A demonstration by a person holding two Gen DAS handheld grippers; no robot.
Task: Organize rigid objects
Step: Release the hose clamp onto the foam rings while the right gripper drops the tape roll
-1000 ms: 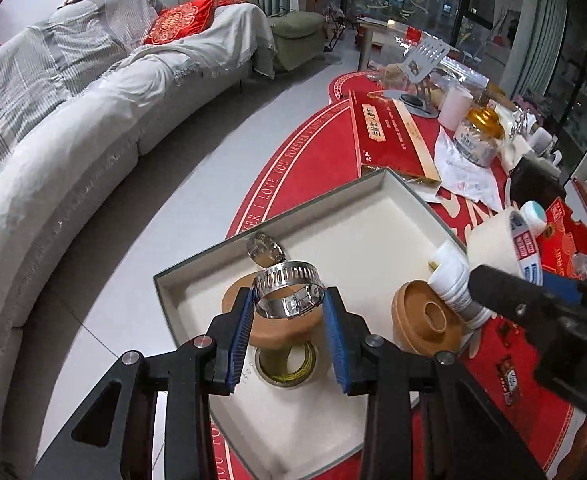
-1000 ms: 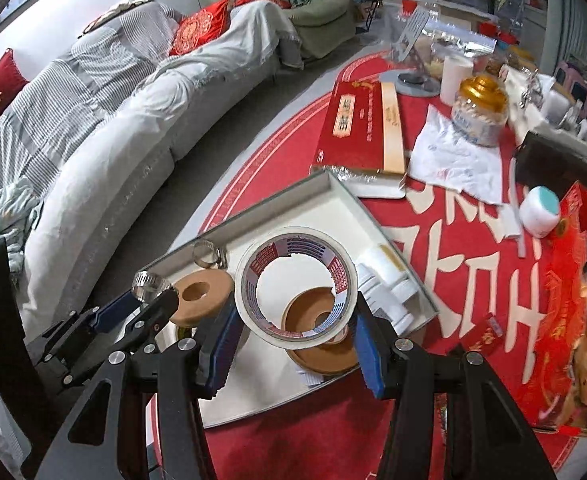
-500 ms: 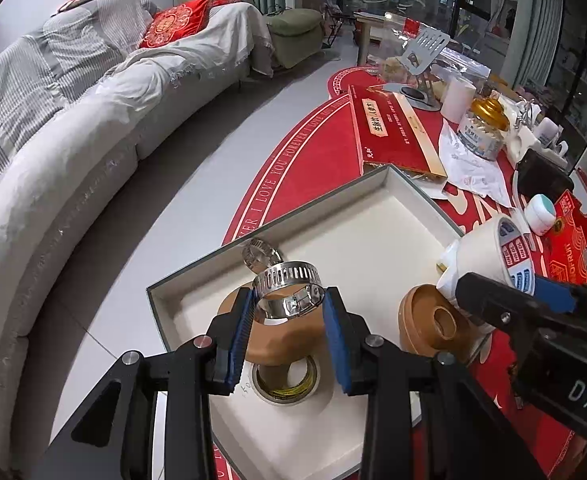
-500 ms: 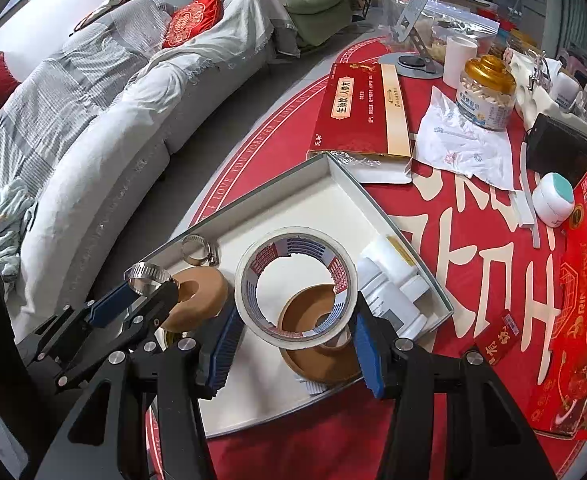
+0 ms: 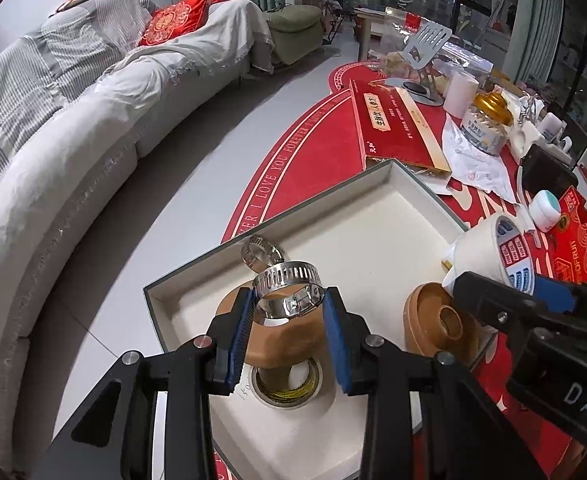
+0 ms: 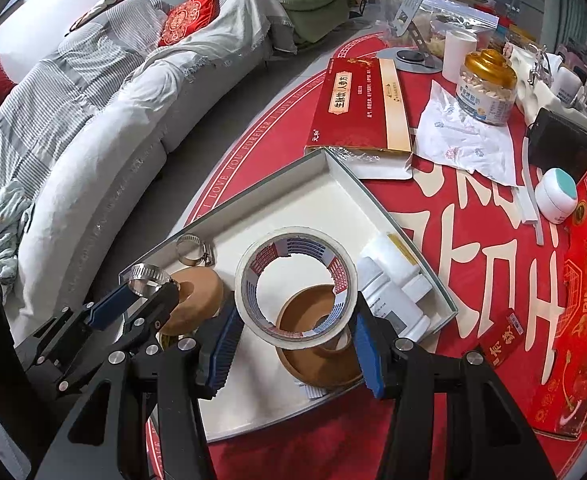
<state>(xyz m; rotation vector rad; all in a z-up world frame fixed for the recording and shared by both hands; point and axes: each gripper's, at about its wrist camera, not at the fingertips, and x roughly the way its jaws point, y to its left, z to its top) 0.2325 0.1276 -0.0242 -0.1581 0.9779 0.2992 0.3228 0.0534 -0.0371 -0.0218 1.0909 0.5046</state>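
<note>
Tray (image 5: 197, 276): landmark. Left gripper (image 5: 289, 308) pinches a hose clamp (image 5: 287, 294) above it, over a brown ring (image 5: 289, 340). Right gripper (image 6: 295, 320) pinches a tape roll (image 6: 297, 290) above it. Only the right view shows white bottles (image 6: 389, 292) inside; only the left, yellow tape (image 5: 289, 388).

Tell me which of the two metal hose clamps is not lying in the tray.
The larger hose clamp, gripped between the left gripper pads above the tan roll. The smaller hose clamp lies on the tray floor by the far wall.
</note>
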